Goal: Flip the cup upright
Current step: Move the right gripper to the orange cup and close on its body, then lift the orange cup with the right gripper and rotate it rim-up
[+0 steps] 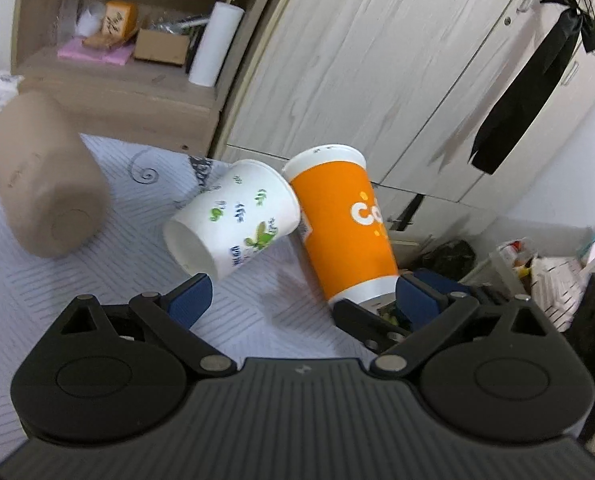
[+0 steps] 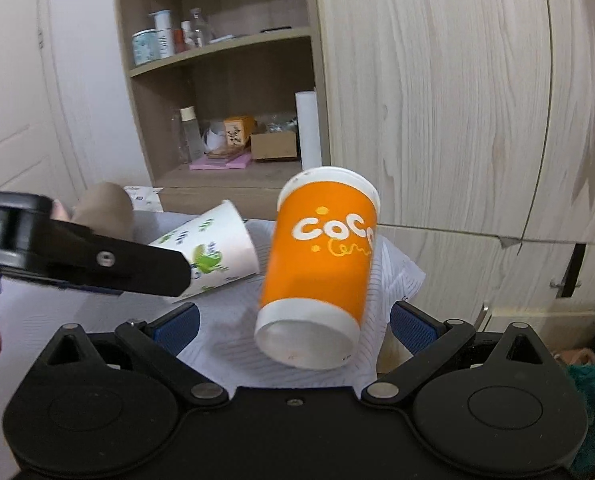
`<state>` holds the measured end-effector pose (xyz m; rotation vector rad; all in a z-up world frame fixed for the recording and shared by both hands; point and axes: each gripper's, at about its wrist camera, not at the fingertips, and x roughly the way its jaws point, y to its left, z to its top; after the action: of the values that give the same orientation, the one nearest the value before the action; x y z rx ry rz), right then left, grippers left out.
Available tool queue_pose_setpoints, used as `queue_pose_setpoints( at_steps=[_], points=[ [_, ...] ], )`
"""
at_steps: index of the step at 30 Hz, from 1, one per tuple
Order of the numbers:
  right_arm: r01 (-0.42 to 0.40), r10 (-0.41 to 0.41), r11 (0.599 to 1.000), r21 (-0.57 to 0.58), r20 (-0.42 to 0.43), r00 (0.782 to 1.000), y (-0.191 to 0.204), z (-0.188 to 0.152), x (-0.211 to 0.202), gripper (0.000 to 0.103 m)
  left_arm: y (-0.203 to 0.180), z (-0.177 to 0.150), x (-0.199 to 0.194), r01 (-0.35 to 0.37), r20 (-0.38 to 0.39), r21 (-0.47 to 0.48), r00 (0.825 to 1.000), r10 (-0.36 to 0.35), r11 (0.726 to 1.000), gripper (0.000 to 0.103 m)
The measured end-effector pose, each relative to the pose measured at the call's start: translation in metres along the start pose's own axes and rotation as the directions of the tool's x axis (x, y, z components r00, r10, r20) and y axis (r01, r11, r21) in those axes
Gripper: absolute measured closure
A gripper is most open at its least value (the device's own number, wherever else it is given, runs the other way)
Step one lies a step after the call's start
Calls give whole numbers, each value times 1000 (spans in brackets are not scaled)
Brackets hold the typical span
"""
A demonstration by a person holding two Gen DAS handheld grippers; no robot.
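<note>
We see the orange paper cup (image 2: 321, 264) between the spread blue pads of our right gripper (image 2: 293, 324), tilted, its white base toward the camera and its rim (image 2: 333, 178) away and upward. Neither pad touches it in this view, so the right fingers stand open around the cup rather than clamped on it. In the left wrist view the same orange cup (image 1: 345, 224) leans with its base low by the right gripper (image 1: 371, 314), which comes in from the lower right; whether the base rests on the cloth or is off it, we cannot tell.

Just beside it lies the white paper cup (image 1: 233, 222) with green leaf prints — on its side on the pale patterned tablecloth (image 1: 97, 300), base toward the left camera, its rim against the orange cup's upper wall. Our left gripper (image 1: 301, 300) is open wide, one blue pad (image 1: 189, 300) just below the white cup's base, not gripping anything. From the right wrist, the left gripper (image 2: 97, 256) crosses in front of the white cup (image 2: 213, 248).

A tan cylindrical container (image 1: 45, 176) lies on its side to the left, well apart from the cups. Behind stand a wooden shelf (image 2: 225, 184) and a pale wardrobe (image 2: 437, 120).
</note>
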<state>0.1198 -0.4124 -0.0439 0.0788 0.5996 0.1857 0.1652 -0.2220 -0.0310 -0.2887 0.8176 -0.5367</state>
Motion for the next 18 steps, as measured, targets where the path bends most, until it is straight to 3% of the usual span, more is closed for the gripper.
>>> queue_pose_setpoints(
  at_steps=[8,10,12,13,18],
  points=[
    [-3,3,1000,31,-17,1000,-3,-1,20,1,7,3,14,13,-31,-34,999,-15,999,4],
    [6,-5,999,41,-14,1000,-5,-1,20,5,7,3,16,6,-29,-35,1000,-7,999,4],
    [17,-16,999,41,-22,1000,-7,0,22,26,7,4,17,4,-29,-38,1000,-6,999,4],
    [22,-21,999,33,-30,999,-7,0,21,32,8,3,17,8,-27,-41,1000,-10,999,4],
    [31,-27,995,90,-41,999,-8,-2,14,32,8,1,18,32,-30,-42,999,-34,999,4]
  ],
)
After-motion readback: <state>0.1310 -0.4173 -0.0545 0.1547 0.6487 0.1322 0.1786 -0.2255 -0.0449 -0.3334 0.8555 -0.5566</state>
